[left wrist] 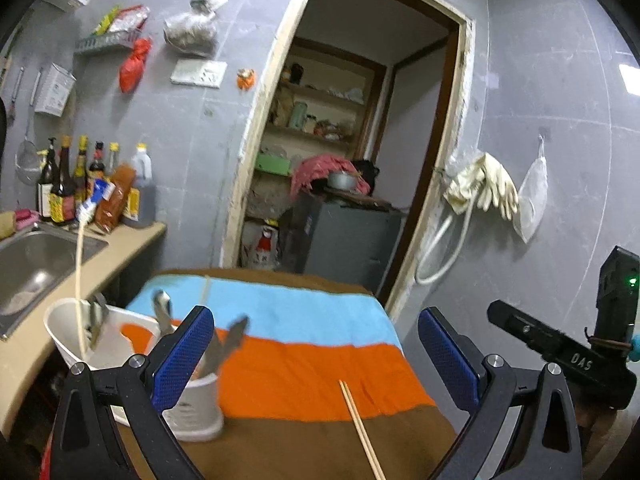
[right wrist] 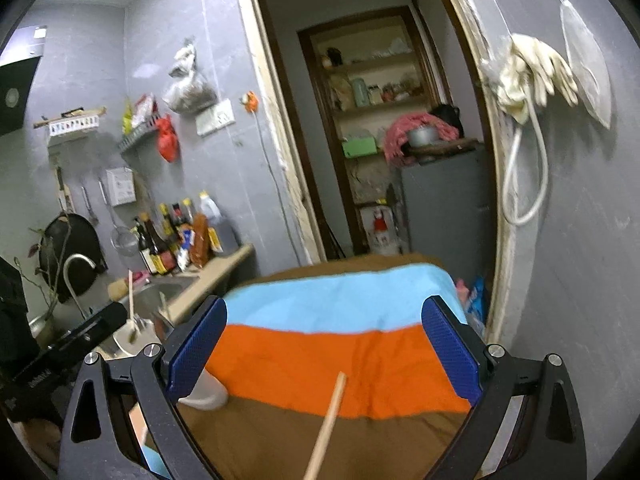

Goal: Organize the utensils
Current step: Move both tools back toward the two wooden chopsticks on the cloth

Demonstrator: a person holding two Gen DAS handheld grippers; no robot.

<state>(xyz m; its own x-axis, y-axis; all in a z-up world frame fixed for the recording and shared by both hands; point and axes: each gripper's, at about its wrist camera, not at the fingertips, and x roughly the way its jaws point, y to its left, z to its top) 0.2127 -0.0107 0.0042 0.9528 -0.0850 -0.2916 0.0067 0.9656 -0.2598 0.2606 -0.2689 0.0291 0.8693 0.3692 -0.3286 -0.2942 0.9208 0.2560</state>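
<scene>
Chopsticks [left wrist: 361,428] lie on my striped cloth [left wrist: 304,364], not put away | spoons sit in white cup [left wrist: 198,408] | left gripper [left wrist: 316,354] and right gripper [right wrist: 324,350] spread wide, holding nothing

Sauce bottles [left wrist: 80,184] line the counter beside a steel sink [left wrist: 36,268]; rubber gloves [left wrist: 486,186] hang by the doorway [left wrist: 352,140]

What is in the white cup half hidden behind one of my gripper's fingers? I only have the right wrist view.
Observer: In the left wrist view, the white cup has metal utensils sticking up out of it.
Operator: And the stick on the cloth, is it one or two? It is blurred here.
Observer: It looks like two chopsticks, lying side by side on the striped cloth.
</scene>
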